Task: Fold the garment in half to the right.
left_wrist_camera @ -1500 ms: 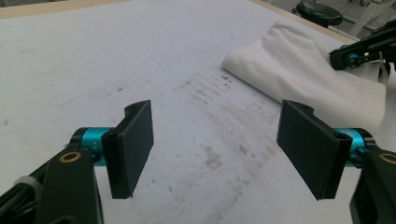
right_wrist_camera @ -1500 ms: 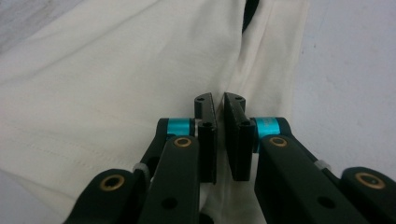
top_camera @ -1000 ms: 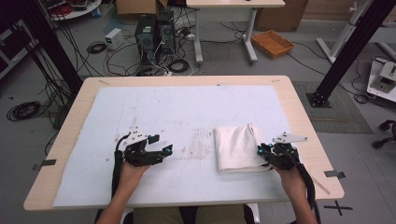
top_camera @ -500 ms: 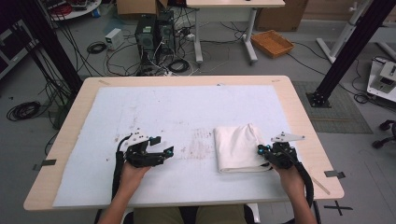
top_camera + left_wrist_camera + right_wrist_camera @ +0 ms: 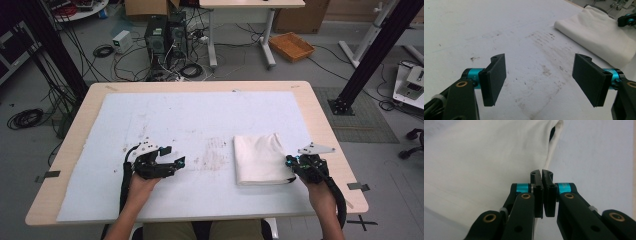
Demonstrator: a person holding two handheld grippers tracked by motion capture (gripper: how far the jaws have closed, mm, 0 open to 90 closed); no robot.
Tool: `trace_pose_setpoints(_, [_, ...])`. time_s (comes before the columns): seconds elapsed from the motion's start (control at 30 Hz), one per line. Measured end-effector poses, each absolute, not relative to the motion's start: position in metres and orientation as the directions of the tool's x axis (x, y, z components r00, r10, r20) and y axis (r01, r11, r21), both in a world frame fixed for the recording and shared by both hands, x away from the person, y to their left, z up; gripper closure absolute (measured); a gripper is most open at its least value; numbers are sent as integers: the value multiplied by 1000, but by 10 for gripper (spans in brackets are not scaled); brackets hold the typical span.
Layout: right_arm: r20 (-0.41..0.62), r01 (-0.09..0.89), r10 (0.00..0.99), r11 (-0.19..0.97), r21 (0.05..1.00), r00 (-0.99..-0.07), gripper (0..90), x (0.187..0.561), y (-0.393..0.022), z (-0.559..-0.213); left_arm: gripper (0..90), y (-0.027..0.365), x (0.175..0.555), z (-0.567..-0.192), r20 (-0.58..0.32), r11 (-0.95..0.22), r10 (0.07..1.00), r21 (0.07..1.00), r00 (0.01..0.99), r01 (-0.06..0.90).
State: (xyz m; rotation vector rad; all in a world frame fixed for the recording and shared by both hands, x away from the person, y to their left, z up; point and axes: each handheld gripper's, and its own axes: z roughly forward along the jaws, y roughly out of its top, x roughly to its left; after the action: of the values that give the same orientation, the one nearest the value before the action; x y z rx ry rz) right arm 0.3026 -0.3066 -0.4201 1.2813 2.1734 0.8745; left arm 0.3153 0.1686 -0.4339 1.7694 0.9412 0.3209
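High view: the folded white cloth (image 5: 260,159) lies flat at lower right of the table (image 5: 200,86), and the right gripper (image 5: 292,162) meets its right edge, placed for a pinch there.

Left gripper view: the left gripper (image 5: 540,75) stands idle, jaws wide apart over stained sheet, nothing between.

Right gripper view: jaws have just been closing and are pressed together on the cloth's edge.
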Motion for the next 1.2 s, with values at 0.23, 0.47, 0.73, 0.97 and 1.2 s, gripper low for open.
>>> trace_pose_setpoints(0.23, [-12, 603, 920, 267, 751, -393, 549, 307, -319, -425, 273, 170, 316, -434, -218, -130, 727, 887, 650, 443])
trace_pose_setpoints(0.47, [50, 489, 882, 211, 846, -468, 493, 303, -310, -407, 273, 172, 316, -433, -214, -125, 733, 891, 646, 437])
trace_pose_setpoints(0.73, [18, 536, 755, 448, 715, -655, 445, 326, -260, -440, 232, 180, 315, -432, -227, -108, 732, 892, 642, 438])
trace_pose_setpoints(0.97, [-26, 444, 775, 390, 807, -632, 204, 316, -278, -424, 221, 194, 315, -429, -237, -85, 721, 903, 652, 421])
trace_pose_setpoints(1.2, [-68, 383, 811, 347, 856, -582, 204, 307, -301, -411, 224, 201, 314, -428, -225, -81, 708, 916, 670, 393])
